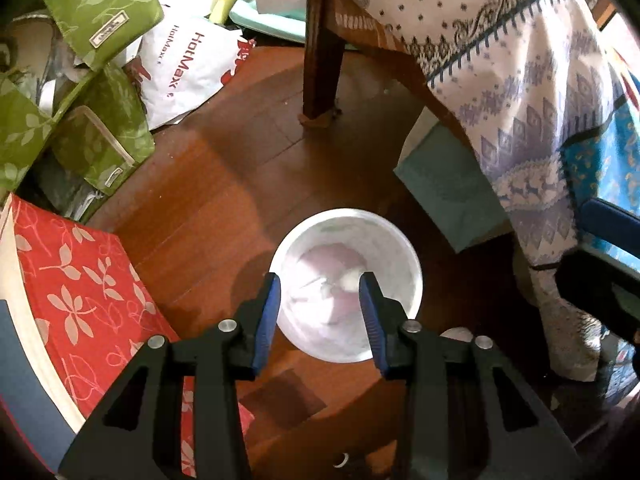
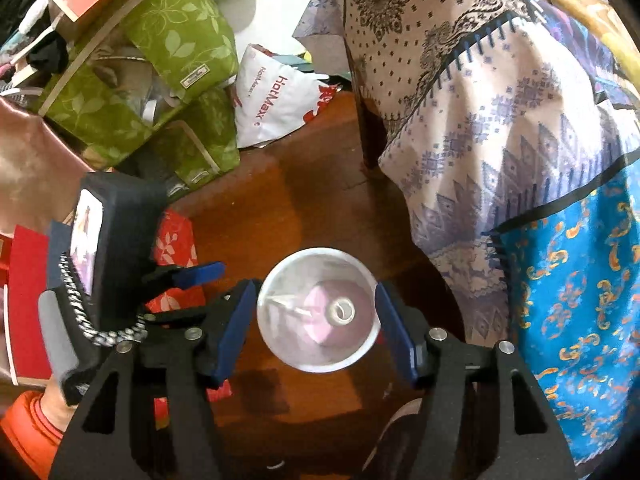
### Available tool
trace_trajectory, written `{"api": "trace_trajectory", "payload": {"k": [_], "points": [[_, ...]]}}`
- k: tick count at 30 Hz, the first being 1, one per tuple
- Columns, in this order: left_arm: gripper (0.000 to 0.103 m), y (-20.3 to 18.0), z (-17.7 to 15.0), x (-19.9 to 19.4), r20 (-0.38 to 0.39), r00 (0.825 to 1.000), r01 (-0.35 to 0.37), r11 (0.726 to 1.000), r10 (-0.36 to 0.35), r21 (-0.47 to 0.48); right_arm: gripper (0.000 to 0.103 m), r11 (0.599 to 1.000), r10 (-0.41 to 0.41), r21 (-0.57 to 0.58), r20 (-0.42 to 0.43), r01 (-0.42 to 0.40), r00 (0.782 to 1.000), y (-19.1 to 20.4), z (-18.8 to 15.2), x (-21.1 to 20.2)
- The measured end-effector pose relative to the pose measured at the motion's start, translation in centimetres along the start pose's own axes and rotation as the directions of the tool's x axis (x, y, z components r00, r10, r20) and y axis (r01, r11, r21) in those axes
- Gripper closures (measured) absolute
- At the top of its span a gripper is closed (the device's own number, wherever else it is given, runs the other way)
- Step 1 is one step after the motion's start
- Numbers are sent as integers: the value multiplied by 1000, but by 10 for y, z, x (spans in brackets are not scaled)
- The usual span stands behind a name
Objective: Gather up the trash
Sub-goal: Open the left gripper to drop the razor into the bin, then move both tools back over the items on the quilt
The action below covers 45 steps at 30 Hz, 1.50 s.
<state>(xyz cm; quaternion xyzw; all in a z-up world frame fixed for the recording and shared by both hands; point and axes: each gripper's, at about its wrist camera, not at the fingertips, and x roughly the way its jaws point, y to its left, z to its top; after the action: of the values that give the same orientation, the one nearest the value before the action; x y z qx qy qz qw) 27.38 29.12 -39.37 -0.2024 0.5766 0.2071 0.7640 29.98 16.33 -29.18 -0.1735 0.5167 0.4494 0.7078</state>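
Observation:
A round white bin (image 1: 410,264) stands on the wooden floor with a pale pink liner inside. My left gripper (image 1: 320,280) hovers over its near left side, pointing steeply down, open, with nothing between its blue pads. In the right wrist view the same bin (image 2: 280,280) lies straight below my right gripper (image 2: 316,288), whose jaws stand wide, one on each side of the rim, apart from it. A small white ring-shaped piece of trash (image 2: 342,311) lies at the bottom of the bin. The left gripper's blue fingers (image 2: 200,272) show at the left.
A dark table leg (image 1: 320,40) and a hanging patterned cloth (image 1: 520,80) stand behind and right of the bin. Green leaf-print bags (image 1: 96,8), a white printed bag (image 1: 188,68) and a red floral box (image 1: 80,288) crowd the left. A teal box (image 1: 452,184) sits under the cloth.

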Motion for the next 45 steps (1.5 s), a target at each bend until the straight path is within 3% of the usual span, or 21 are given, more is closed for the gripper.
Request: {"api": "trace_trajectory", "payload": {"k": [10,18,24,31,38,45], "points": [[63,-8,-9,-57,98,995,-9,1000,7,25,45,994,-103,-38,82,106,991,-1,-10,-46],[63,-30,-23,-129,219,975,6,999,-18,54,45,990,-140,7,208,141,968,-7,-24,-120],[63,-68,-34,-193,338,940,3,994,-41,112,45,986,-165,60,304,154,938,-13,-37,-176],[62,-122,-42,-252,446,886,54,982,-130,179,45,967,-251,144,408,209,878,-34,-66,-244],[62,-193,-42,-283,482,842,119,954,-244,275,45,939,-336,227,428,260,839,-75,-92,-283],[61,-275,-41,-280,450,828,160,910,-335,383,45,895,-420,337,406,294,812,-128,-127,-309]]}}
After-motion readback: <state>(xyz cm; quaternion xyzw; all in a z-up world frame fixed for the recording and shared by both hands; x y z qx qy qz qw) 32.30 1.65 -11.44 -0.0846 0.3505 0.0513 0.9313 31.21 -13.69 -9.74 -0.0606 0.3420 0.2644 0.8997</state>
